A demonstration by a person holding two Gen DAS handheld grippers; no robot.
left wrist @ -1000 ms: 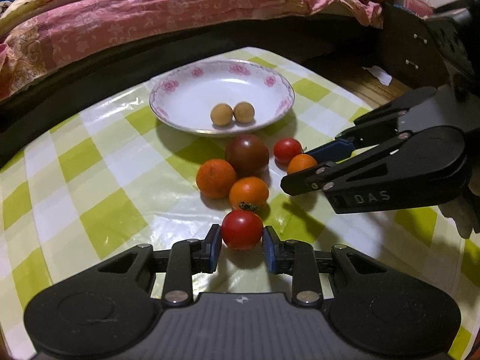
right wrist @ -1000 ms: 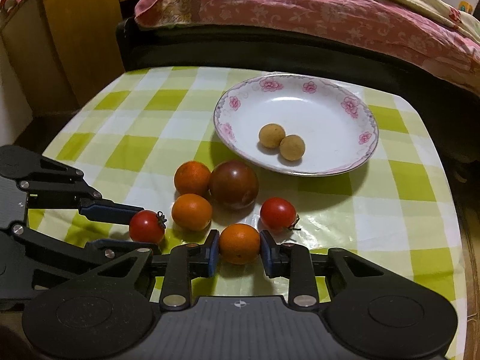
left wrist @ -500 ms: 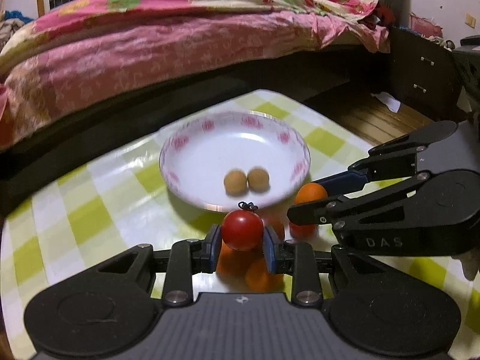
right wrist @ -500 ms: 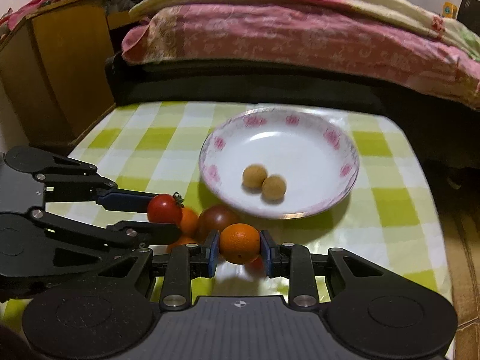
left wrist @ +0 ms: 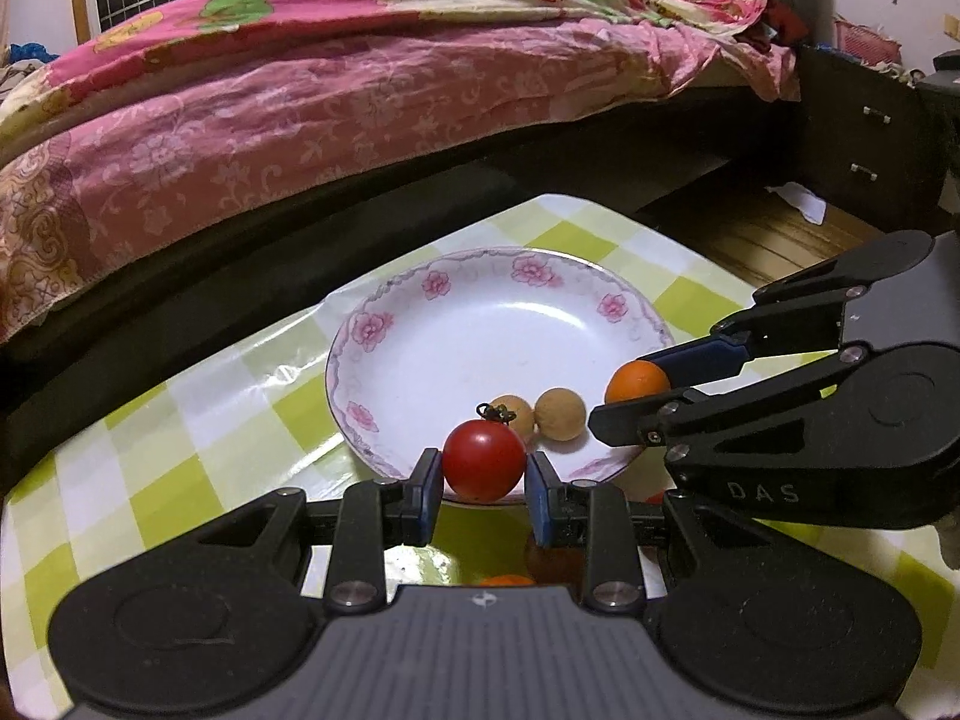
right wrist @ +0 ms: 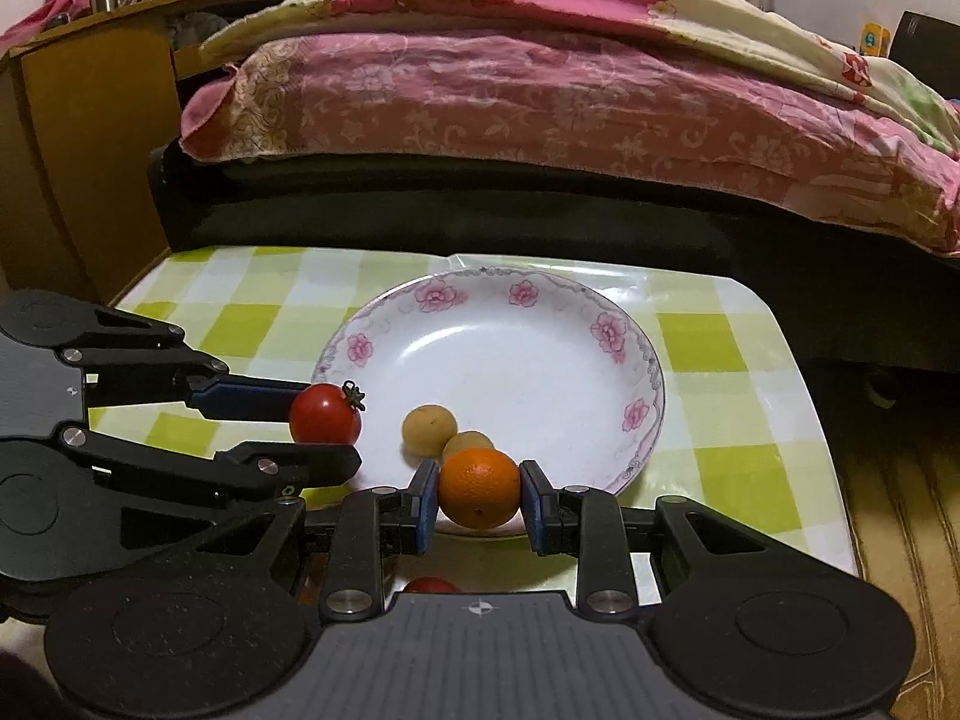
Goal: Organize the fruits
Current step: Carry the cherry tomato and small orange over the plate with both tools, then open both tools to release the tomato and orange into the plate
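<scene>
Tomato (left wrist: 483,461) clamped in left gripper (left wrist: 483,483), orange (right wrist: 479,487) in right gripper (right wrist: 479,498) (both shut tight); dropped carelessly, either may roll off the plate (left wrist: 420,300)

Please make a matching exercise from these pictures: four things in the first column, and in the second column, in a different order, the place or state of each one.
Column 1:
1. red tomato
2. orange fruit
3. two tan round fruits
4. flowered plate

Column 2:
a. lying inside the plate
b. held in the left gripper
c. standing on the green checked cloth
d. held in the right gripper

Pairs: 1-b, 2-d, 3-a, 4-c
</scene>
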